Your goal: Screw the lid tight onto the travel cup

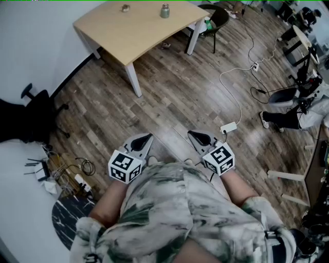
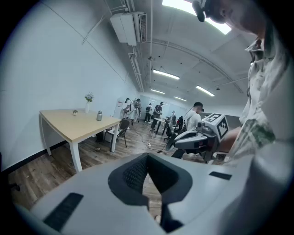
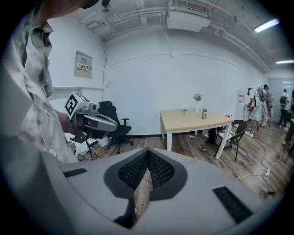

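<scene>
The metal travel cup point(image 1: 164, 11) stands upright on a light wooden table point(image 1: 128, 33) far across the room, with a small lid point(image 1: 125, 7) to its left. Both also show in the right gripper view: the cup point(image 3: 204, 113) and the lid point(image 3: 184, 110). The left gripper view shows the cup point(image 2: 99, 115) too. My left gripper point(image 1: 149, 136) and right gripper point(image 1: 191, 133) are held close to the body over the floor, far from the table. Both are shut with nothing between the jaws.
A black office chair point(image 1: 31, 113) stands at the left, with cables and a power strip point(image 1: 228, 127) on the wood floor. A dark chair point(image 1: 216, 18) sits beside the table. A small vase with a plant point(image 3: 197, 98) stands on the table. People stand at the room's far end.
</scene>
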`<state>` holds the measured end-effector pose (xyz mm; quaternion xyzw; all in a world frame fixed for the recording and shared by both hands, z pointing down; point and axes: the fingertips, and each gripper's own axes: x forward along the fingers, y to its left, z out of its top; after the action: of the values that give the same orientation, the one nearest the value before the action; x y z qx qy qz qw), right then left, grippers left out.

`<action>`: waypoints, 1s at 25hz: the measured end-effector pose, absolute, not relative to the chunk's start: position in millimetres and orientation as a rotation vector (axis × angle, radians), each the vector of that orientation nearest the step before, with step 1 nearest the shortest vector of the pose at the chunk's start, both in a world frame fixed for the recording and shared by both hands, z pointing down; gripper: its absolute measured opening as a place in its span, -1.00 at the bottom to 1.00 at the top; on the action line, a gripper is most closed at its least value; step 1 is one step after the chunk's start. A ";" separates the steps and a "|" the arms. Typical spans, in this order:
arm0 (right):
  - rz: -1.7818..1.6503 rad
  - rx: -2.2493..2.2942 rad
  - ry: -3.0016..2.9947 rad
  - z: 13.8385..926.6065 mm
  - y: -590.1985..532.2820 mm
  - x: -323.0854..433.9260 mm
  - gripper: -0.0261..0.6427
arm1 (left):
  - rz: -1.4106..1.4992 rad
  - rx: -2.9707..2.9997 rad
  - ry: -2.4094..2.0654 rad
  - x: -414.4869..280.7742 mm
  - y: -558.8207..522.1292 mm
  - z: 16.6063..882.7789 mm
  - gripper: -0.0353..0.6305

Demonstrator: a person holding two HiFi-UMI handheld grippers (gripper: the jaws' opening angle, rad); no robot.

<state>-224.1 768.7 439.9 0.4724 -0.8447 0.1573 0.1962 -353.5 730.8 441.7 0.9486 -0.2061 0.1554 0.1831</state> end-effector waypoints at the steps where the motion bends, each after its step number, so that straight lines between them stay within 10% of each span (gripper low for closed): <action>1: 0.435 1.320 -2.363 441.1 766.7 -229.2 -0.86 | 0.436 2.682 -0.580 -358.9 728.4 443.0 -0.82; 20: 0.460 1.380 -2.322 453.5 740.8 -296.7 -0.85 | 0.420 2.716 -0.468 -433.3 707.9 464.7 -0.82; 25: 0.467 1.454 -2.306 450.6 727.4 -276.5 -0.31 | 0.419 2.733 -0.493 -428.2 689.3 467.0 -0.79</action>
<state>-276.5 727.4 450.6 0.5163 -0.8192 0.1658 0.1869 -428.2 689.3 467.0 0.9596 -0.1732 0.1471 0.1656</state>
